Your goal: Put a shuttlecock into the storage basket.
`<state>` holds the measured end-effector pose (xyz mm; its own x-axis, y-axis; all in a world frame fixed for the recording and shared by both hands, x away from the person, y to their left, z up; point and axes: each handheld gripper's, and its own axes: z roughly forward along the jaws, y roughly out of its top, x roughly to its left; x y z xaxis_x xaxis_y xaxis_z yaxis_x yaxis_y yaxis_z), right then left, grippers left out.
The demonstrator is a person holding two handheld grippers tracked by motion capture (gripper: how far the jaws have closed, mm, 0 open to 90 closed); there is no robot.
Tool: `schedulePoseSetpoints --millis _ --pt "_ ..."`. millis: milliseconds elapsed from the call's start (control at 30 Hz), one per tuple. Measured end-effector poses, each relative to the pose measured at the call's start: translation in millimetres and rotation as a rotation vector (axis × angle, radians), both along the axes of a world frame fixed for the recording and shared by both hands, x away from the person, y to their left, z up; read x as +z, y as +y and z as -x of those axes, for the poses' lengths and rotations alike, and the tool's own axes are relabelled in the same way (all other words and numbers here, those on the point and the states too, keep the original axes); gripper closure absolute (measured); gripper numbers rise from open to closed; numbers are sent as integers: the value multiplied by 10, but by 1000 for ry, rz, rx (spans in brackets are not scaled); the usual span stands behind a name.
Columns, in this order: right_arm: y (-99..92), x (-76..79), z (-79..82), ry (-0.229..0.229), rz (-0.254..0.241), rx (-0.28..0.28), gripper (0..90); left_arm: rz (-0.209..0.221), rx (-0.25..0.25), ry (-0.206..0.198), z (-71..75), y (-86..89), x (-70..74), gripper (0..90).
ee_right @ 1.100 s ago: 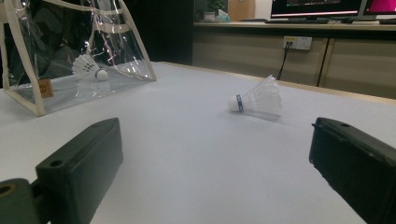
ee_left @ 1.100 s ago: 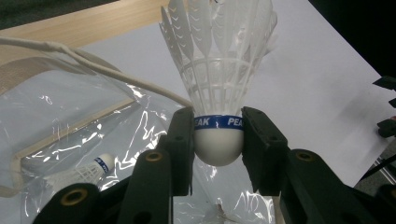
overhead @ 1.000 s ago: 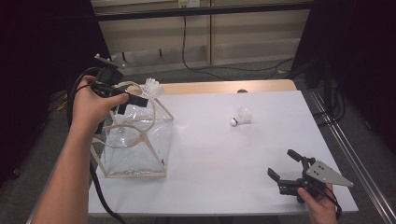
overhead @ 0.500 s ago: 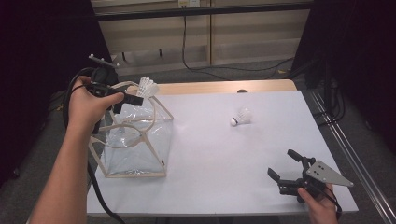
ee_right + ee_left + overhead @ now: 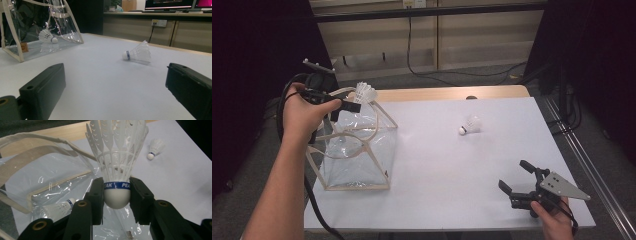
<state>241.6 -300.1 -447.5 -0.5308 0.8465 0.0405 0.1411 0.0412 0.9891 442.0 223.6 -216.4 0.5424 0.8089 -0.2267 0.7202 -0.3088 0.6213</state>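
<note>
Item 1, held shuttlecock (image 5: 117,170): clamped in left gripper (image 5: 117,199) by the white cork head, a jaw on either side, just under the blue band; feather skirt pointing away from the jaws. Seen from the high view, carried at the top edge of the clear bag (image 5: 357,150), over its open mouth.

Handling, by judgement: very light, cork firm and rounded (a touch slippery between flat jaws), feathers thin and easily crushed or bent. Best hold at the cork, as here; skirt to be left untouched. Gentle squeeze enough; likely to tumble or bounce slightly on release.

Item 2, shuttlecock in bag (image 5: 60,207): lying on its side below and left of the left gripper's jaws, behind clear plastic.

Item 3, loose shuttlecock (image 5: 137,53): on its side on the white table (image 5: 105,82), ahead of right gripper (image 5: 115,92) and between its jaw lines, well apart from them; cork end turned toward the bag.

Right gripper: jaws spread wide, nothing between them, low by the table's near edge.

Clear bag: soft transparent walls, pale stiff trim, webbing handles; flexible, liable to shift if nudged
</note>
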Motion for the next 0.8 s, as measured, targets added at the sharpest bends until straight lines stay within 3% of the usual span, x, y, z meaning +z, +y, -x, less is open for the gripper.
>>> schedulePoseSetpoints --millis 800 --pt "1 0 0 0 1 1 24 -3 84 -23 -8 131 -54 655"
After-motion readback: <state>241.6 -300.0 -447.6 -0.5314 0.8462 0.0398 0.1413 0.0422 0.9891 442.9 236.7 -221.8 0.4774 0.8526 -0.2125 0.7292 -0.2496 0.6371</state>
